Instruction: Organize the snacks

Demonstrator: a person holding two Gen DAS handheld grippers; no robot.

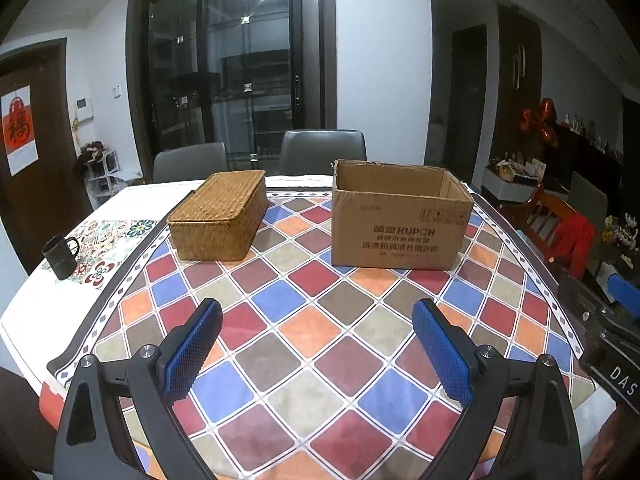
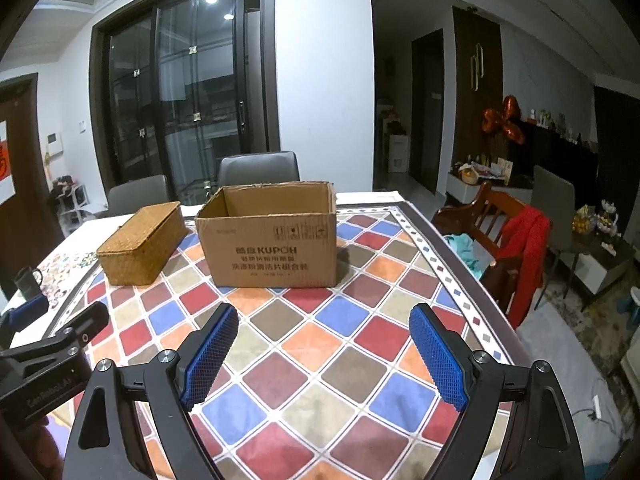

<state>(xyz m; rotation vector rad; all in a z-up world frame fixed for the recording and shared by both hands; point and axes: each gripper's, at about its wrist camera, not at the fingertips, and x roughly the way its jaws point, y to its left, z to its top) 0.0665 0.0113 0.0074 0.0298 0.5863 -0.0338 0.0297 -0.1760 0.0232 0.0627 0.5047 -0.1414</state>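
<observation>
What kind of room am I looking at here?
Most likely a home dining room: a table under a bright checked cloth, padded chairs behind it, tall glass sliding doors, and a sideboard crowded with ornaments.

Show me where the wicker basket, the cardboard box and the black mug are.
wicker basket (image 1: pixel 218 216): left wrist view, on its closed lid.
cardboard box (image 2: pixel 272 252): right wrist view, on its printed front wall.
black mug (image 1: pixel 59 258): left wrist view, on its side.
</observation>
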